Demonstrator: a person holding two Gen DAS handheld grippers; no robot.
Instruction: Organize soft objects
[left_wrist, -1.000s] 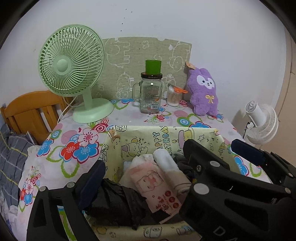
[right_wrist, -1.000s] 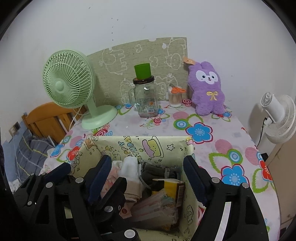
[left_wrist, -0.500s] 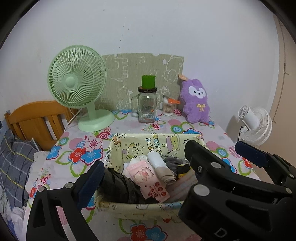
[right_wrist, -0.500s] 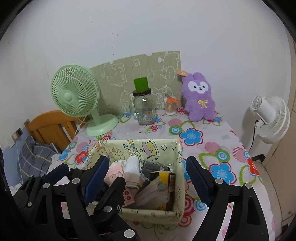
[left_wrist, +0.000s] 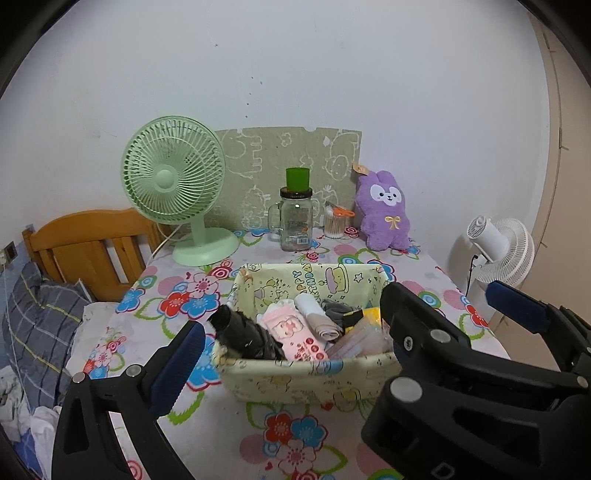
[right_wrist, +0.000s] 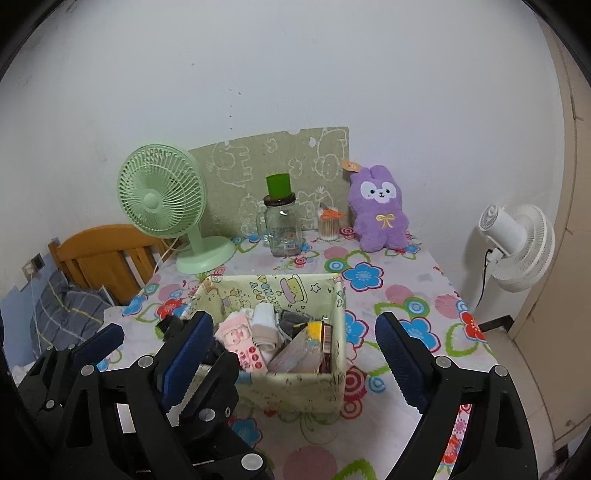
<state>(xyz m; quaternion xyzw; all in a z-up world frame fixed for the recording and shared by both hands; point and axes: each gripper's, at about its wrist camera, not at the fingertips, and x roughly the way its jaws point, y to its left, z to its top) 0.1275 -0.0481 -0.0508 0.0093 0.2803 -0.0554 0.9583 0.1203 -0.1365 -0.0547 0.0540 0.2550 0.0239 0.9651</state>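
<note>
A pale yellow cartoon-print fabric basket (left_wrist: 306, 380) (right_wrist: 291, 387) stands in the middle of the flowered table. It holds a black bundle (left_wrist: 240, 334), a pink sock (left_wrist: 295, 332) (right_wrist: 240, 339), a white-and-beige roll (left_wrist: 317, 317), a grey cloth and some packets (right_wrist: 303, 350). A purple plush bunny (left_wrist: 384, 210) (right_wrist: 380, 210) sits at the back against the wall. My left gripper (left_wrist: 291, 343) is open and empty, held back from the basket. My right gripper (right_wrist: 291, 354) is open and empty, just in front of the basket.
A green desk fan (left_wrist: 177, 184) stands back left. A glass jar with a green cup on top (left_wrist: 295, 218) and a cotton-swab pot (left_wrist: 336, 221) stand at the back. A white fan (right_wrist: 517, 243) stands right of the table. A wooden bed frame (left_wrist: 88, 243) is left.
Both grippers have pulled back and up from the basket, so it looks smaller and farther. The basket's contents have not moved.
</note>
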